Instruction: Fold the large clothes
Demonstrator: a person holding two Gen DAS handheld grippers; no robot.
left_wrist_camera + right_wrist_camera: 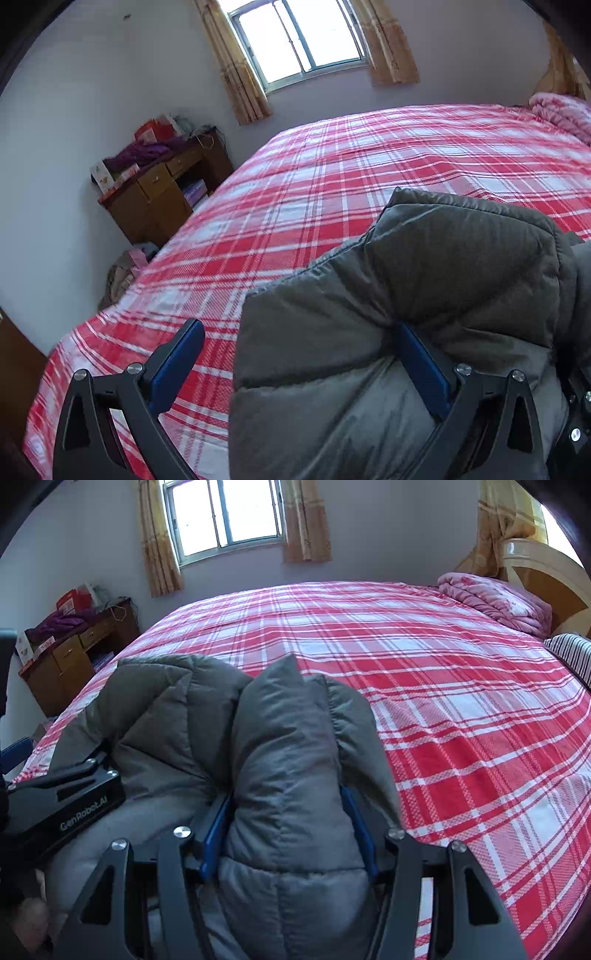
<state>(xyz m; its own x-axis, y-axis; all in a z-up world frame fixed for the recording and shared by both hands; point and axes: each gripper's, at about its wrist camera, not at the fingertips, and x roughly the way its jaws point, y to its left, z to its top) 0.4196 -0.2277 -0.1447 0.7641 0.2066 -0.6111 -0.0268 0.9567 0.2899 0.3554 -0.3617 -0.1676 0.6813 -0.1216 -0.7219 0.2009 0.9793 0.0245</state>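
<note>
Jacket: grey-green quilted padded jacket [280, 746], bunched up at the near edge of the red-and-white plaid bedspread [461, 709], between and ahead of both tongs.
Right tongs [286, 834]: blue-padded fingers [214, 834] pinching a thick puffy fold of the jacket.
Left tongs [299, 362]: spread wide; right pad [424, 369] pressed into the jacket's side, left pad [177, 365] over bare bedspread (nothing pinched).
Beyond tongs: curtained window [225, 513] on the far wall.
Far left: brown wooden desk [162, 192], cluttered.
Far right: folded pink quilt [495, 598] by the headboard.
</note>
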